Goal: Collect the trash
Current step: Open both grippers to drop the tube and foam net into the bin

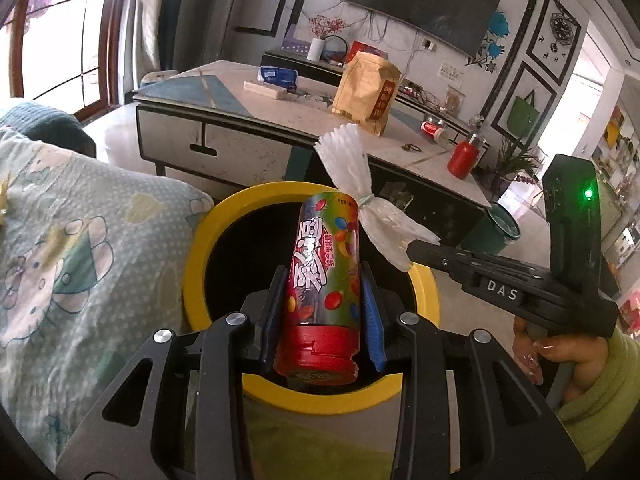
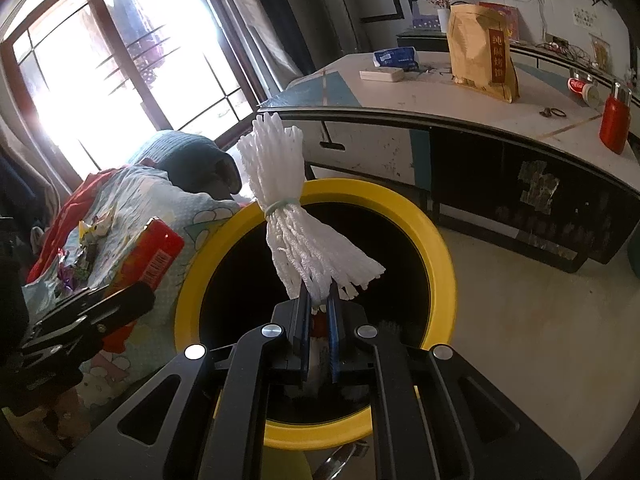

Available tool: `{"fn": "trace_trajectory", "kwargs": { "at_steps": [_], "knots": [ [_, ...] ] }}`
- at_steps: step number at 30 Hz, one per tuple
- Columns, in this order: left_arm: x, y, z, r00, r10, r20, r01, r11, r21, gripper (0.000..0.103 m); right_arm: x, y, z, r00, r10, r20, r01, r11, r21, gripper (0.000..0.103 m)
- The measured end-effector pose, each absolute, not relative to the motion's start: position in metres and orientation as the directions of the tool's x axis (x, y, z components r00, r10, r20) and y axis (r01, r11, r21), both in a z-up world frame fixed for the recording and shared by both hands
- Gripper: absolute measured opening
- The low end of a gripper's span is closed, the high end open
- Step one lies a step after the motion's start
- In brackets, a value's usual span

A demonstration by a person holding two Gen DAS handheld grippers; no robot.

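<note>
My left gripper [image 1: 323, 280] is shut on a red and green candy tube [image 1: 324, 276] with a red cap, held over the mouth of the yellow-rimmed trash bin [image 1: 200, 240]. My right gripper [image 2: 318, 300] is shut on a white foam fruit net [image 2: 296, 224] tied with a green band, held upright over the same bin [image 2: 440, 248]. In the left wrist view the right gripper [image 1: 412, 250] comes in from the right with the net [image 1: 360, 184] beside the tube. In the right wrist view the left gripper [image 2: 132, 300] holds the tube [image 2: 152, 256] at the bin's left rim.
A bed with a cartoon-print quilt [image 1: 80, 240] lies left of the bin, with wrappers [image 2: 80, 252] on it. A low table [image 1: 248, 120] behind carries a tan paper bag [image 1: 366, 92], a red bottle [image 1: 464, 156], a can [image 1: 432, 130] and boxes. A green bucket [image 1: 496, 232] stands on the floor at right.
</note>
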State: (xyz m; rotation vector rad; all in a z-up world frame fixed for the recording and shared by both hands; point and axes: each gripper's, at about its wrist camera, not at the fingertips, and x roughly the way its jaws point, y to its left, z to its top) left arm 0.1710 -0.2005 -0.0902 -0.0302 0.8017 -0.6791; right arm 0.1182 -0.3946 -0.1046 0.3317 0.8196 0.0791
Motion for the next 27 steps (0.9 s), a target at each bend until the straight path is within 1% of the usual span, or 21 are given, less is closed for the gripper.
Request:
{"fn": "trace_trajectory", "kwargs": {
  "at_steps": [1, 3, 5, 7, 8, 10, 11, 12, 13, 14, 15, 16, 17, 18, 19, 21, 27],
  "knots": [
    [0.172, -0.201, -0.091, 0.498, -0.571, -0.653, 0.548, 0.790, -0.273, 0.027, 0.119, -0.396, -0.106, 0.680, 0.199, -0.705, 0.063, 0.943, 0.326, 0.010],
    [0.174, -0.201, -0.091, 0.502, -0.574, -0.647, 0.543, 0.792, -0.281, 0.028, 0.119, -0.398, -0.107, 0.680, 0.199, -0.706, 0.068, 0.941, 0.330, 0.016],
    [0.175, -0.199, -0.089, 0.507, -0.576, -0.641, 0.537, 0.793, -0.288, 0.034, 0.119, -0.398, -0.108, 0.680, 0.201, -0.705, 0.068, 0.940, 0.334, 0.019],
    [0.174, -0.196, -0.087, 0.515, -0.576, -0.634, 0.531, 0.796, -0.292, 0.046, 0.118, -0.399, -0.107, 0.686, 0.197, -0.700, 0.072, 0.940, 0.335, 0.022],
    [0.175, -0.195, -0.086, 0.518, -0.576, -0.632, 0.529, 0.797, -0.292, 0.049, 0.118, -0.399, -0.106, 0.689, 0.197, -0.697, 0.071, 0.939, 0.336, 0.025],
    [0.175, -0.194, -0.084, 0.526, -0.574, -0.627, 0.523, 0.800, -0.294, 0.059, 0.117, -0.400, -0.104, 0.698, 0.190, -0.691, 0.077, 0.938, 0.337, 0.032],
    [0.175, -0.193, -0.083, 0.531, -0.573, -0.624, 0.520, 0.802, -0.294, 0.061, 0.117, -0.401, -0.103, 0.701, 0.189, -0.687, 0.079, 0.938, 0.338, 0.035],
    [0.173, -0.192, -0.081, 0.537, -0.574, -0.618, 0.519, 0.803, -0.295, 0.066, 0.116, -0.401, -0.102, 0.707, 0.188, -0.682, 0.079, 0.937, 0.340, 0.038],
    [0.172, -0.190, -0.079, 0.543, -0.572, -0.614, 0.517, 0.804, -0.292, 0.072, 0.116, -0.401, -0.101, 0.711, 0.185, -0.679, 0.080, 0.937, 0.339, 0.039],
    [0.171, -0.189, -0.077, 0.552, -0.569, -0.610, 0.515, 0.807, -0.288, 0.077, 0.115, -0.401, -0.099, 0.717, 0.178, -0.674, 0.080, 0.939, 0.334, 0.041],
    [0.170, -0.188, -0.074, 0.563, -0.564, -0.604, 0.509, 0.812, -0.284, 0.084, 0.115, -0.401, -0.097, 0.723, 0.176, -0.668, 0.079, 0.940, 0.333, 0.043],
    [0.169, -0.187, -0.073, 0.567, -0.562, -0.602, 0.507, 0.814, -0.283, 0.090, 0.114, -0.402, -0.096, 0.728, 0.174, -0.663, 0.078, 0.940, 0.333, 0.046],
    [0.167, -0.186, -0.071, 0.572, -0.561, -0.599, 0.506, 0.816, -0.281, 0.091, 0.113, -0.402, -0.093, 0.735, 0.169, -0.657, 0.081, 0.940, 0.332, 0.052],
    [0.166, -0.184, -0.069, 0.581, -0.557, -0.594, 0.503, 0.819, -0.276, 0.092, 0.112, -0.402, -0.091, 0.742, 0.163, -0.650, 0.083, 0.940, 0.330, 0.055],
    [0.164, -0.183, -0.068, 0.588, -0.552, -0.591, 0.500, 0.822, -0.271, 0.092, 0.111, -0.402, -0.089, 0.748, 0.160, -0.644, 0.082, 0.941, 0.329, 0.055],
    [0.162, -0.180, -0.066, 0.597, -0.546, -0.588, 0.490, 0.828, -0.272, 0.092, 0.110, -0.402, -0.087, 0.755, 0.152, -0.638, 0.086, 0.942, 0.325, 0.063],
    [0.158, -0.169, -0.063, 0.619, -0.530, -0.580, 0.462, 0.842, -0.278, 0.092, 0.108, -0.404, -0.080, 0.774, 0.140, -0.618, 0.092, 0.940, 0.327, 0.065]
  ]
}}
